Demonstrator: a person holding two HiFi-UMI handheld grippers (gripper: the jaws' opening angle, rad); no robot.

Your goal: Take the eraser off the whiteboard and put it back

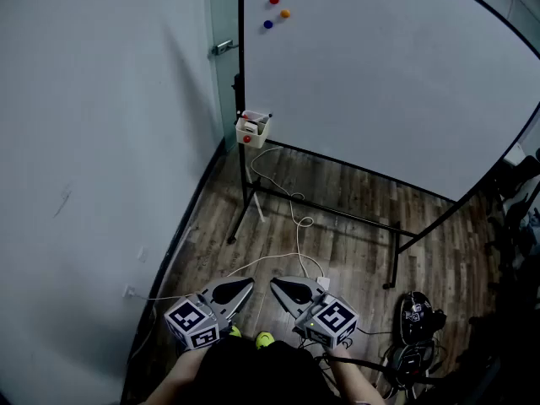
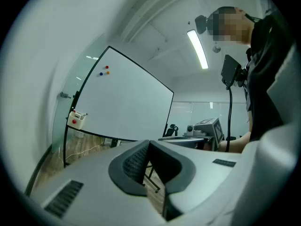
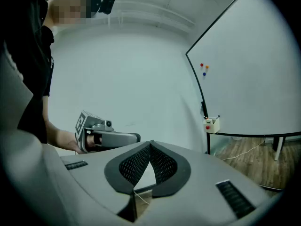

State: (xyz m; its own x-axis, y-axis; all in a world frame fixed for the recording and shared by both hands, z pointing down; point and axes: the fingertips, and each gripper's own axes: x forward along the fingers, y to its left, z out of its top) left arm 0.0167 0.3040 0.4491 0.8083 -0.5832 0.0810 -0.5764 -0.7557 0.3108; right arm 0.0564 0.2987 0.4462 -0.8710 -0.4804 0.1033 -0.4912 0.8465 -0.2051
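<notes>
indoors, looking steeply down from head height. wood-look plank floor [image 1: 363, 260] in brown and grey runs to a plain pale wall [image 1: 101, 142] on the left. a narrow glass panel [image 1: 224, 7] with a metal handle stands in the corner between wall and board.

one large whiteboard [image 1: 380, 83] on a black stand fills the upper right, its surface blank. three round magnets sit close together near its top left corner: one red [image 1: 274, 0], one orange [image 1: 285, 13], one blue [image 1: 268, 24]. one small cream box [image 1: 252, 130] with a red dot on its front hangs at the board's lower left corner. the things in it are too tiny to name, and whether the eraser is among them i cannot tell.

one white cable [image 1: 294, 213] loops across the floor under the board toward the person. one black piece of gear [image 1: 415, 315] lies on the floor at lower right.

two claws are held side by side low in view, well apart from the board, each with one marker cube. left claw [image 1: 246, 286]: clenched, nothing between its jaws. right claw [image 1: 275, 285]: clenched too, nothing held. from the left gripper view, one long ceiling light [image 2: 197, 48] shows above the board.
</notes>
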